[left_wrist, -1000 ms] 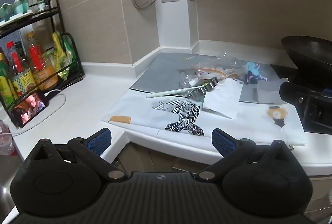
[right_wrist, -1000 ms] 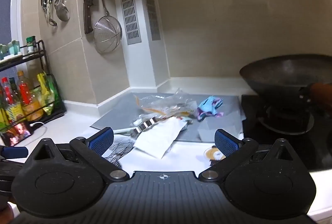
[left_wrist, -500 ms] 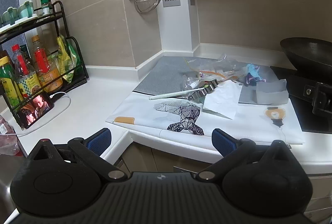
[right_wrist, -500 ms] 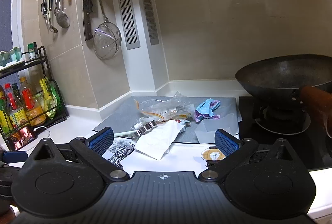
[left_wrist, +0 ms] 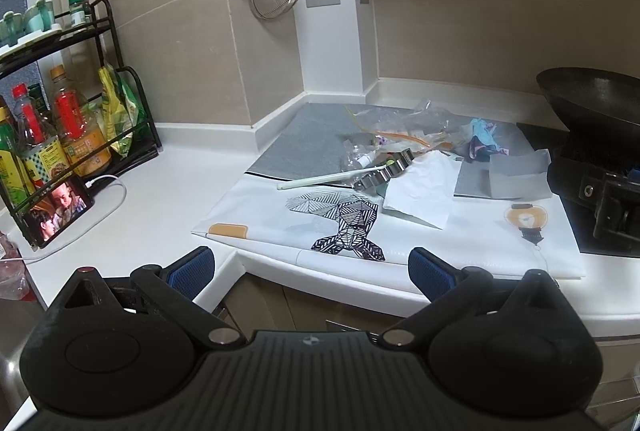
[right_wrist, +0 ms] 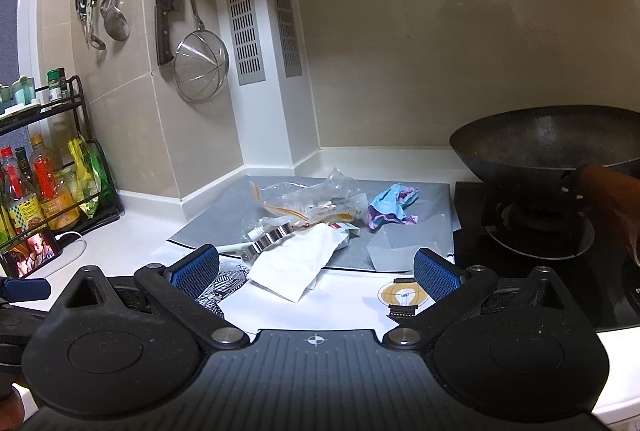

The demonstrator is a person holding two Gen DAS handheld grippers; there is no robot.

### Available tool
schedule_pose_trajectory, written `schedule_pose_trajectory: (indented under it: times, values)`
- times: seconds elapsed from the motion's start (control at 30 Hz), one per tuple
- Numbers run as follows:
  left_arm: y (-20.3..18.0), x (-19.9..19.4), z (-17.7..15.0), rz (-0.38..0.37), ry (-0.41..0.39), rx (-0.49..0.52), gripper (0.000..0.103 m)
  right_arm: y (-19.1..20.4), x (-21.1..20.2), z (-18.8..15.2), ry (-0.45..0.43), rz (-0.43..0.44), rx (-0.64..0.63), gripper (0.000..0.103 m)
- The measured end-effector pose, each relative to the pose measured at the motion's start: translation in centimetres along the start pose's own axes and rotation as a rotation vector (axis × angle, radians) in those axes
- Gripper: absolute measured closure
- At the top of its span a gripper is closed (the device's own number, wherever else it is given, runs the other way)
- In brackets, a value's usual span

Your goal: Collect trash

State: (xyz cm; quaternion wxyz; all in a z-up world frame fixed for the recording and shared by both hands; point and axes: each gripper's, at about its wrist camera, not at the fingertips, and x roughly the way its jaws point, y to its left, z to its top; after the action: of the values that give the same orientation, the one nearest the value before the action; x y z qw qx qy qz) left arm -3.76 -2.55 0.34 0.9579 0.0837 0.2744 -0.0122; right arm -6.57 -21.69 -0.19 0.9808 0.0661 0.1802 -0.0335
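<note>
A heap of trash lies on a printed white sheet (left_wrist: 460, 231) and a grey mat (left_wrist: 312, 147) on the counter: a crumpled white paper (left_wrist: 424, 187) (right_wrist: 300, 263), a clear plastic bag (left_wrist: 396, 123) (right_wrist: 316, 199), a blue-purple wrapper (left_wrist: 484, 141) (right_wrist: 392, 205), a metal clip band (left_wrist: 384, 175) (right_wrist: 268, 243) and a pale stick (left_wrist: 332, 180). My left gripper (left_wrist: 310, 269) stands open in front of the counter edge, well short of the heap. My right gripper (right_wrist: 316, 273) is open too, just before the white paper. Neither holds anything.
A black wok (right_wrist: 548, 143) sits on the stove (right_wrist: 532, 251) at the right. A rack of bottles (left_wrist: 60, 135) and a phone (left_wrist: 56, 209) with its cable stand at the left. Utensils, a knife and a strainer (right_wrist: 200, 67) hang on the wall.
Both grippers have pulled back and risen a little, so the counter looks farther. In the left view the right gripper has shifted to the right. Both jaws stay open.
</note>
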Motion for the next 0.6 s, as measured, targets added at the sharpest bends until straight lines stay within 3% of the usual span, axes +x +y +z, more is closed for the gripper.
schedule_pose_trajectory:
  times: [0.6]
  values:
    - [0.02, 0.87, -0.18, -0.019, 0.014, 0.012, 0.000, -0.60, 0.79, -0.07, 0.011, -0.010, 0.019, 0.000]
